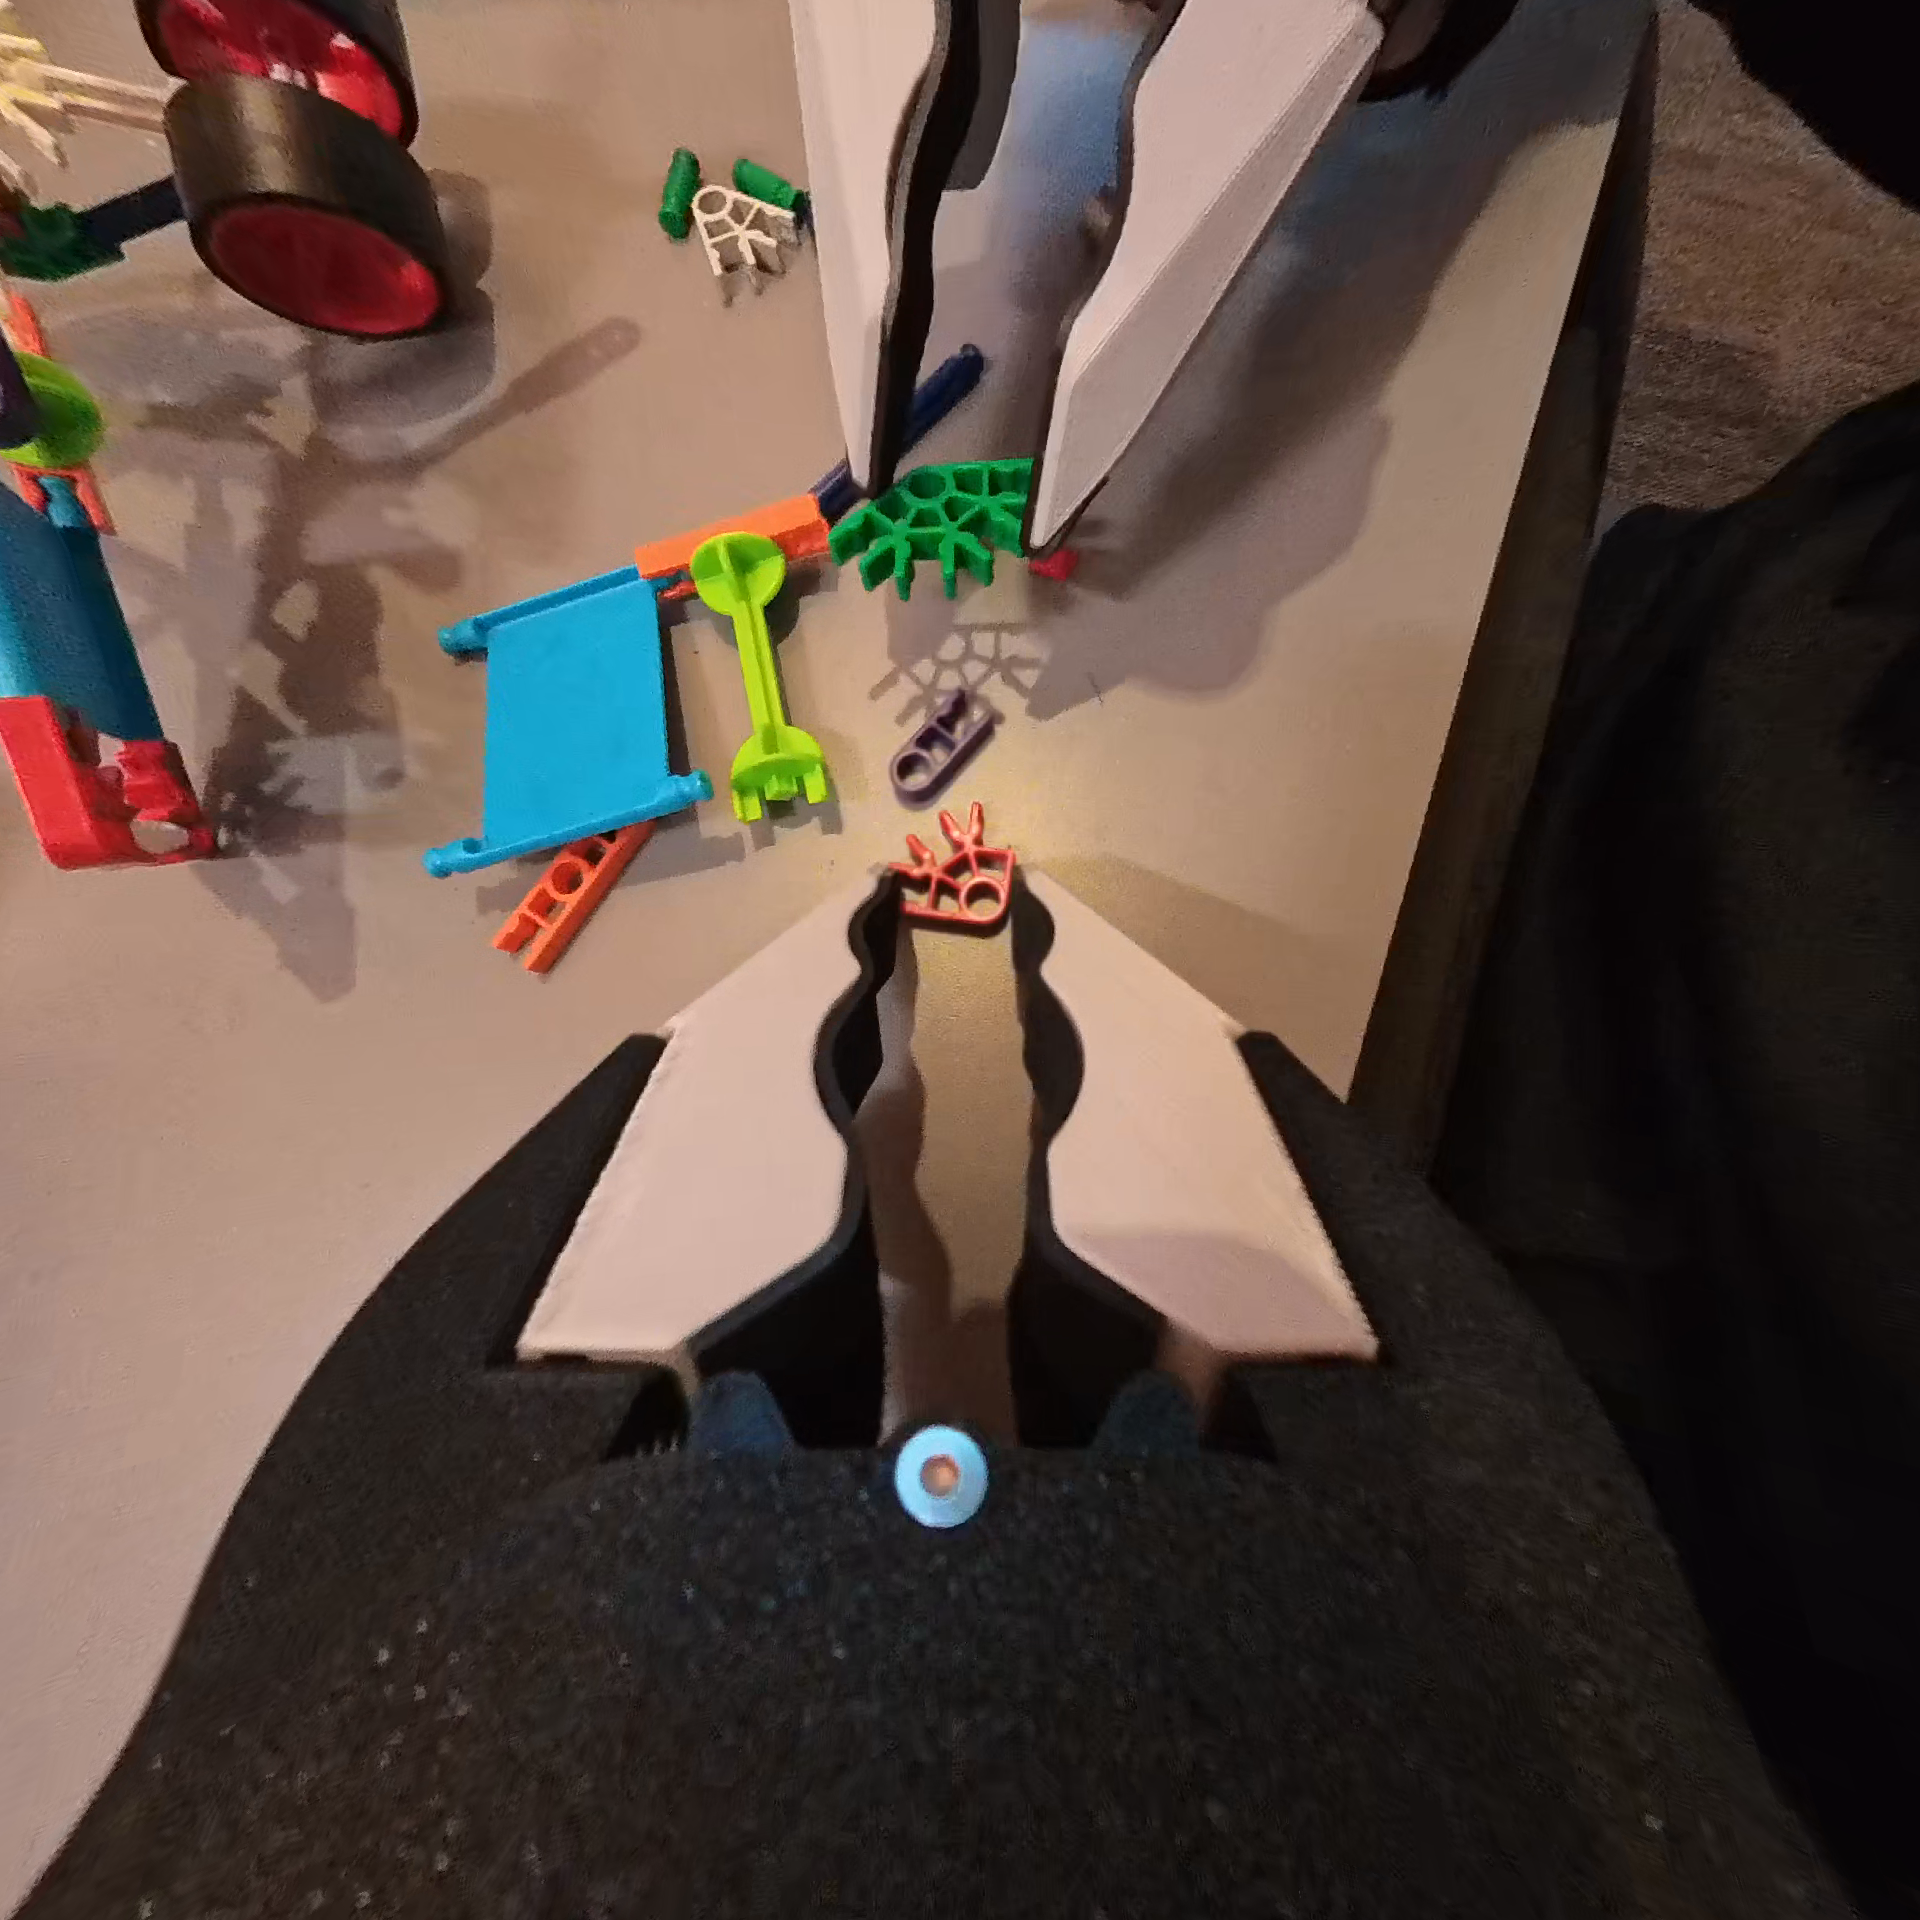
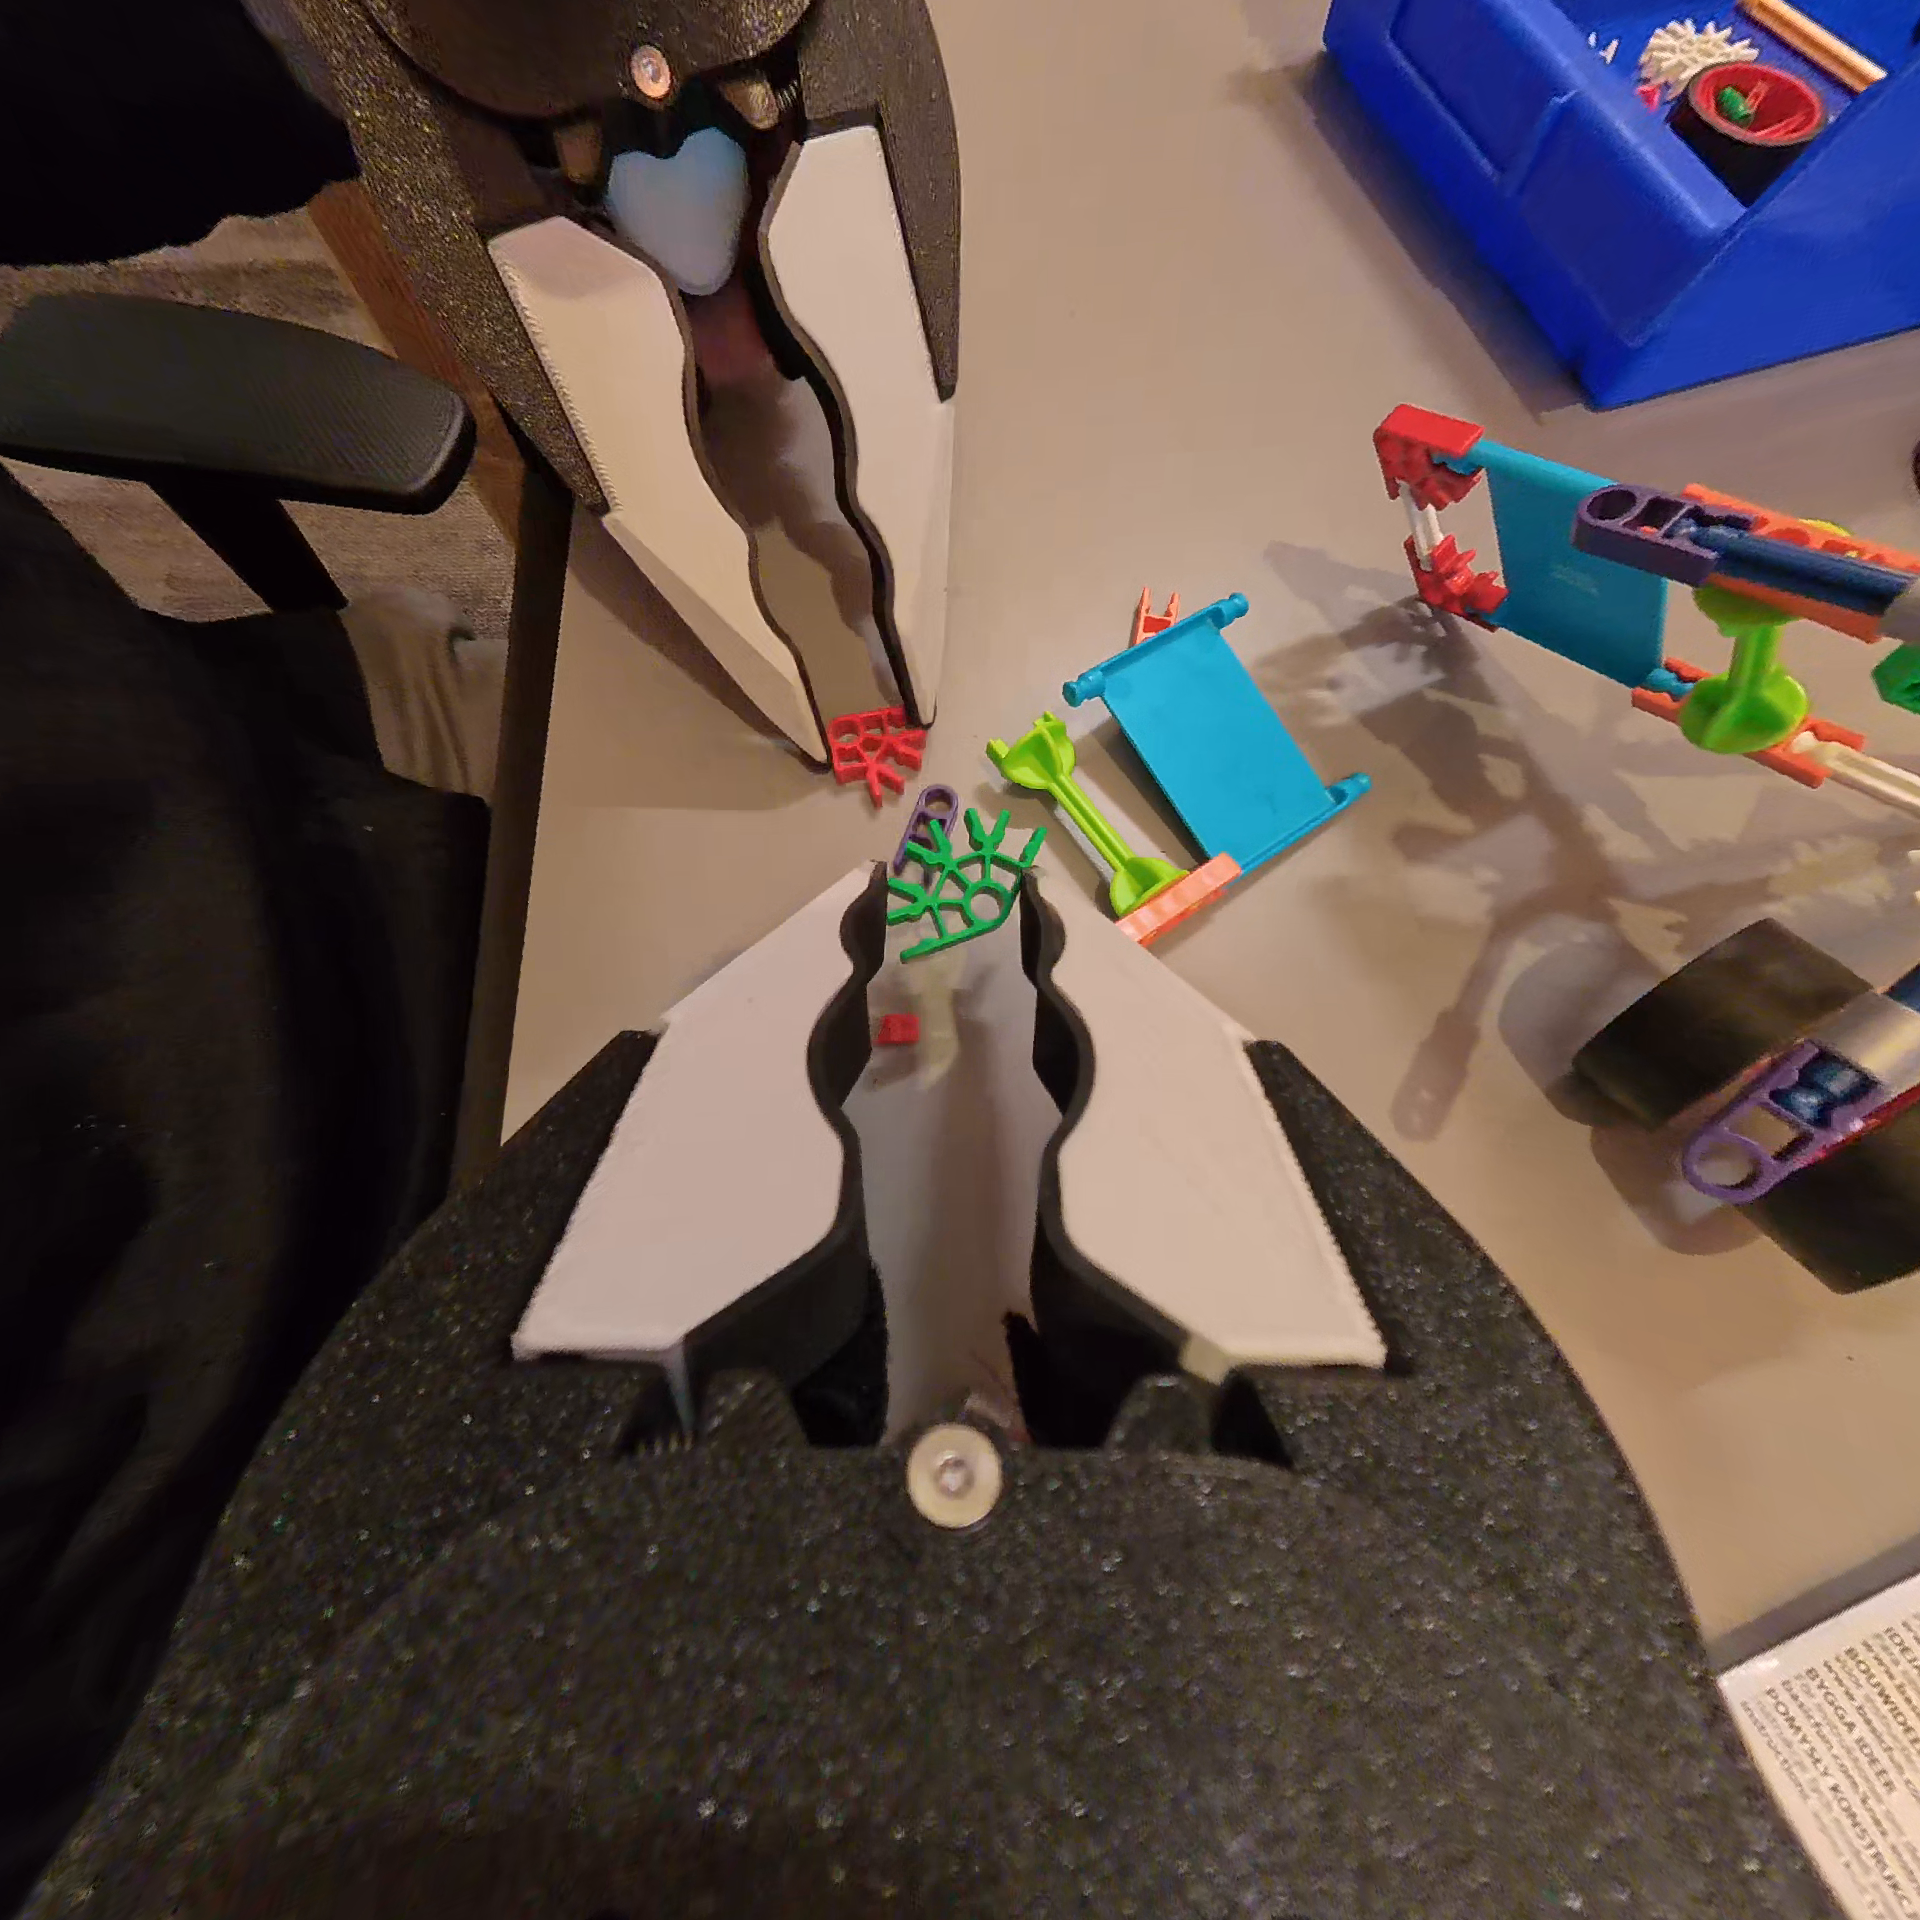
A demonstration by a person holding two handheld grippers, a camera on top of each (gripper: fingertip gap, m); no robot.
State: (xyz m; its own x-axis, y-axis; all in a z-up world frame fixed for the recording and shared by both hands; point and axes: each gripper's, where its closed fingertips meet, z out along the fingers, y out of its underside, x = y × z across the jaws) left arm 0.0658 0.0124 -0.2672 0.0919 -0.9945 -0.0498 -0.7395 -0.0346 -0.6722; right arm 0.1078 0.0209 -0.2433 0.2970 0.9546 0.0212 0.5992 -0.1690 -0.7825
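My left hand-held gripper pinches the red connector at frame centre; my right hand-held gripper clamps the green connector, facing it.

Grey table, dark edge at left in the right wrist view. Lying on it:
- blue bin, far right;
- turquoise panel, centre;
- lime-green spool rod just left of the panel;
- orange connector partly under the panel;
- purple connector, centre;
- black wheels with red hubs;
- printed sheet, near right.
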